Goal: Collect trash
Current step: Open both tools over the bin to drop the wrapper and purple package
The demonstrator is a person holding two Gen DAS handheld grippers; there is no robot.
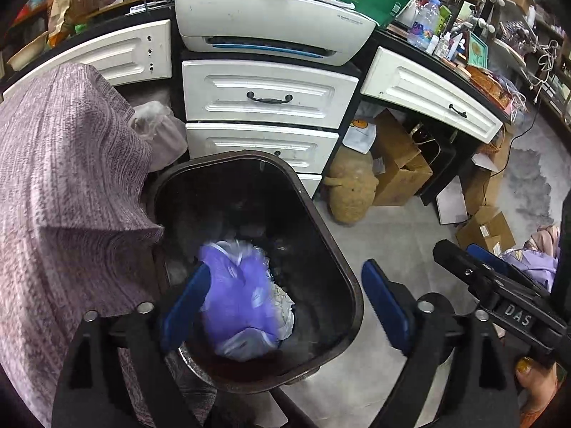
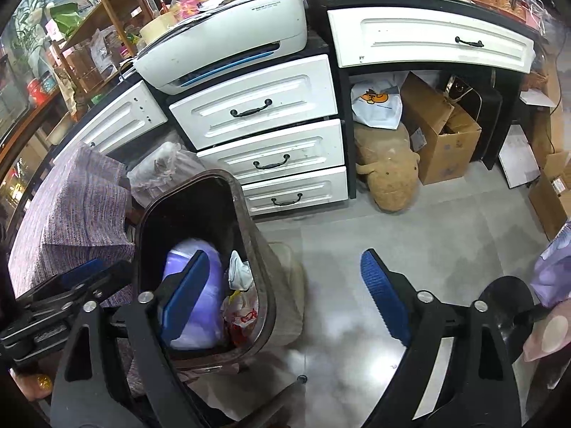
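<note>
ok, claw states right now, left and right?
Left claw: open over the bin, purple bag not pinched.
Right claw: open, empty.

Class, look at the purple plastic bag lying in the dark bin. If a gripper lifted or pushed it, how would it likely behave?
The purple plastic bag looks thin and crumpled, so it would probably sag and deform rather than hold shape. It appears loosely stuffed, so likely light for its bulk. Its glossy film may slip between smooth pads.

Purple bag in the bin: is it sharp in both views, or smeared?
Left wrist view: the purple bag is motion-blurred, streaky at its top, inside the dark bin. Right wrist view: the bag is sharper but partly hidden behind a finger; floor glare beside it.
</note>
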